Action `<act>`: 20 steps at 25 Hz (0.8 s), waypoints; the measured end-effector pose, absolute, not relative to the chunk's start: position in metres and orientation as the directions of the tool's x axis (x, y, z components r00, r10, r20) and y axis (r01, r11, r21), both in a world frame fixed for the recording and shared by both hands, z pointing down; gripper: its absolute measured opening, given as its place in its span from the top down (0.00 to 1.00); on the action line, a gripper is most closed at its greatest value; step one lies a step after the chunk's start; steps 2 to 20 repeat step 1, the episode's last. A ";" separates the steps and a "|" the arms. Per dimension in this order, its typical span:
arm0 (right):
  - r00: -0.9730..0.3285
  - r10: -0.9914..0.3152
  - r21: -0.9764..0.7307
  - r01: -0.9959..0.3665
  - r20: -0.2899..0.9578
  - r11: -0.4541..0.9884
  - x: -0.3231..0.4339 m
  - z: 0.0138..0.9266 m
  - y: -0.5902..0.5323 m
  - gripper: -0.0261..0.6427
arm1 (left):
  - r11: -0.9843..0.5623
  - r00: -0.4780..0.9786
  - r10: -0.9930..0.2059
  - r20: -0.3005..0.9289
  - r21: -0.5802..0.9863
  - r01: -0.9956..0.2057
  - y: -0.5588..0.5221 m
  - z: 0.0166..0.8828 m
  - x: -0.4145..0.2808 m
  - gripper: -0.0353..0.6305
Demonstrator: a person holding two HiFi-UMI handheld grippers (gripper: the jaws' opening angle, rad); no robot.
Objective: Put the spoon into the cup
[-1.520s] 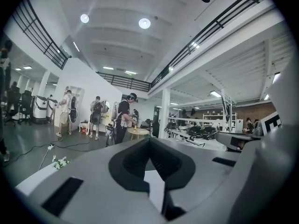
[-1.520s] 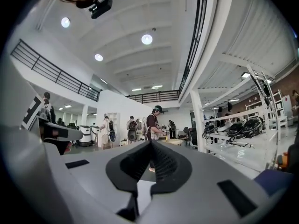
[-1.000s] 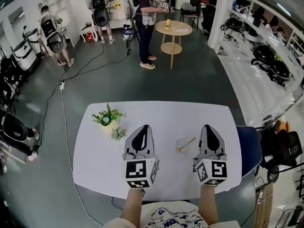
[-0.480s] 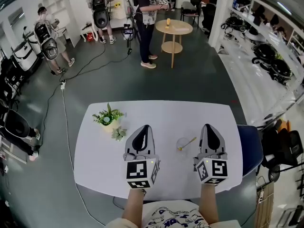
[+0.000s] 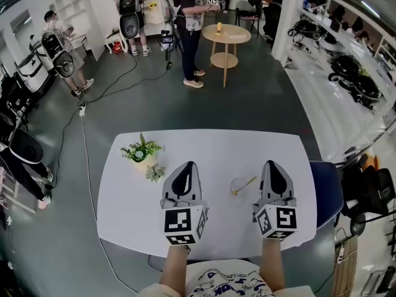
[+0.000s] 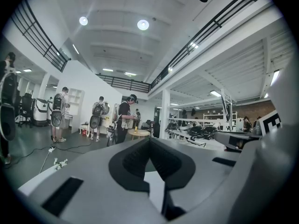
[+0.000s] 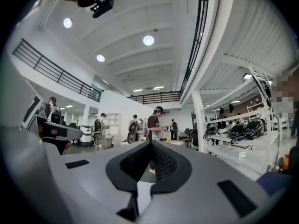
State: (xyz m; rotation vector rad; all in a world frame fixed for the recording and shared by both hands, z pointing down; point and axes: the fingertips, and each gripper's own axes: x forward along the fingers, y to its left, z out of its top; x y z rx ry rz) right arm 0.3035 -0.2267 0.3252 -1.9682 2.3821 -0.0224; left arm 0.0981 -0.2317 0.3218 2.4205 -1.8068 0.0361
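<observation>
In the head view a clear glass cup (image 5: 237, 187) stands on the white table (image 5: 204, 150), and a gold spoon (image 5: 245, 185) leans in it with its handle sticking out to the upper right. My left gripper (image 5: 185, 165) hovers left of the cup, shut and empty. My right gripper (image 5: 273, 164) is just right of the cup, also shut with nothing in it. Both gripper views look level across the room; the jaws meet at their tips (image 6: 149, 141) (image 7: 150, 143). Neither the cup nor the spoon shows in those views.
A small potted plant (image 5: 140, 153) and a little succulent (image 5: 153, 174) sit on the table's left part. A blue chair (image 5: 327, 193) stands at the table's right edge. Several people with backpacks and a round wooden table (image 5: 226, 37) are far off across the room.
Both grippers and the cup with the spoon have stayed put. Only people in the background have shifted.
</observation>
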 end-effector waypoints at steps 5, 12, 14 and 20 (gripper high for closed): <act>-0.188 -0.982 -0.043 -0.981 -0.031 0.189 0.304 0.325 -0.227 0.94 | -0.279 0.286 -0.954 0.090 0.082 -0.957 -0.232 0.322 0.098 0.93; -0.188 -0.982 -0.043 -0.981 -0.031 0.189 0.304 0.325 -0.227 0.94 | -0.279 0.286 -0.954 0.090 0.082 -0.957 -0.232 0.322 0.098 0.93; -0.188 -0.982 -0.043 -0.981 -0.031 0.189 0.304 0.325 -0.227 0.94 | -0.279 0.286 -0.954 0.090 0.082 -0.957 -0.232 0.322 0.098 0.93; -0.188 -0.982 -0.043 -0.981 -0.031 0.189 0.304 0.325 -0.227 0.94 | -0.279 0.286 -0.954 0.090 0.082 -0.957 -0.232 0.322 0.098 0.93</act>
